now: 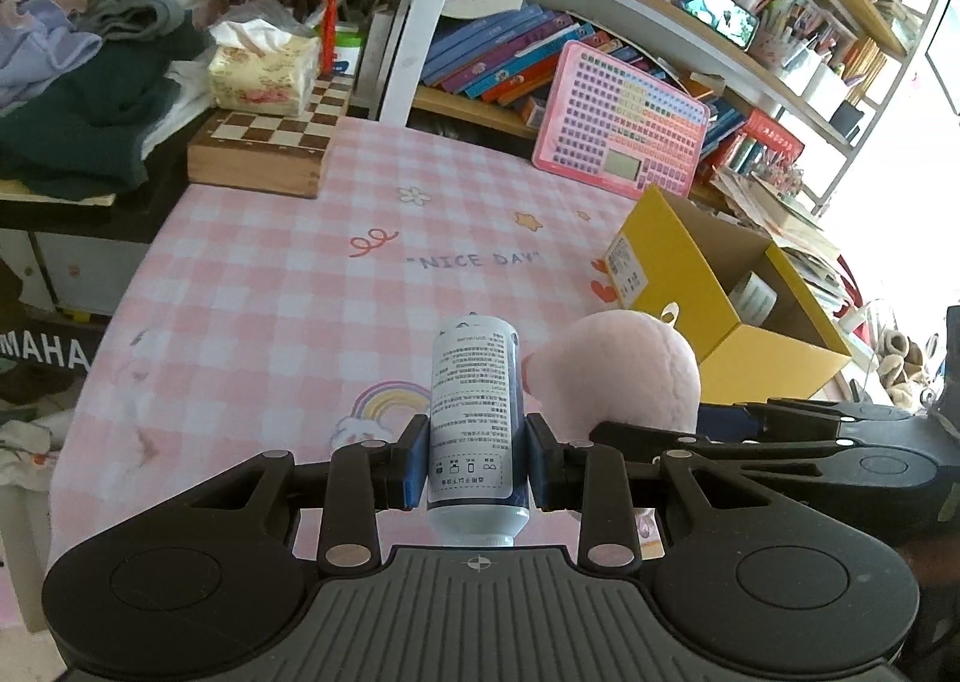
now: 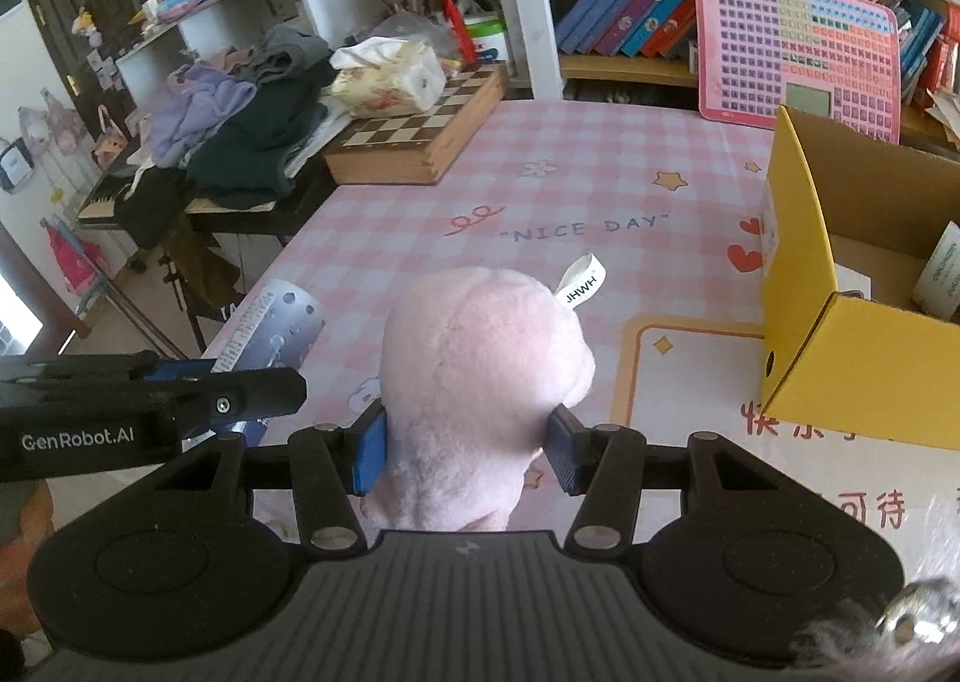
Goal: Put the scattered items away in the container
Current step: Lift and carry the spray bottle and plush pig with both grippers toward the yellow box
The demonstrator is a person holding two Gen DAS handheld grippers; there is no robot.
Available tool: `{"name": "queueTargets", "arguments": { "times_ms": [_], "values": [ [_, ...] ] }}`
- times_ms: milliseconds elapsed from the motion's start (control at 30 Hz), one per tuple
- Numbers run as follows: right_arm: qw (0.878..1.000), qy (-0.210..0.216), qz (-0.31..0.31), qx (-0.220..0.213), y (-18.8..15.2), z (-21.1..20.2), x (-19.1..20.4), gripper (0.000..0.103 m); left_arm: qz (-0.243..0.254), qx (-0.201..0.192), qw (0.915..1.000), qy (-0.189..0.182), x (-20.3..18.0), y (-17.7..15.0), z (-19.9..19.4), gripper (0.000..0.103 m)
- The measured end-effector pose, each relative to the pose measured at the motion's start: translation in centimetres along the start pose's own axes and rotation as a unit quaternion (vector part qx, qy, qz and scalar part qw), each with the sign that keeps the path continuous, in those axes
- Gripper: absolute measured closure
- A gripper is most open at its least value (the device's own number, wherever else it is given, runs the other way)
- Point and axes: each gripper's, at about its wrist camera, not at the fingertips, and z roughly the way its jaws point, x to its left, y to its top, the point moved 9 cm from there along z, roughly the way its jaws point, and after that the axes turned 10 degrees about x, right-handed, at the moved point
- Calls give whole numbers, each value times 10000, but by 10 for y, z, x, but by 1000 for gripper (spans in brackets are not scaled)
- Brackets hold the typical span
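My left gripper [image 1: 477,457] is shut on a white and dark blue bottle [image 1: 476,412] with printed text, held above the pink checked tablecloth. My right gripper [image 2: 467,445] is shut on a pink plush toy [image 2: 474,376] with a white tag. The plush toy also shows in the left wrist view [image 1: 624,376], right of the bottle. The bottle shows in the right wrist view [image 2: 270,331], left of the plush. An open yellow cardboard box [image 1: 678,274] stands to the right; in the right wrist view [image 2: 840,358] it holds white items.
A wooden chessboard box [image 2: 420,136] with a tissue pack [image 2: 387,76] sits at the table's far left. A pink keyboard toy [image 2: 798,52] leans against the bookshelf behind. Piled clothes [image 2: 240,124] lie on the left side stand.
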Motion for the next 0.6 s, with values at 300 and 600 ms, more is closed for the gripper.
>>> {"name": "queueTargets", "arguments": {
  "times_ms": [300, 600],
  "values": [
    [9999, -59, 77, -70, -23, -12, 21, 52, 14, -40, 9999, -137, 5, -25, -22, 72],
    [9991, -261, 333, -33, -48, -25, 19, 52, 188, 33, 9990, -405, -6, -38, -25, 72]
  ]
}}
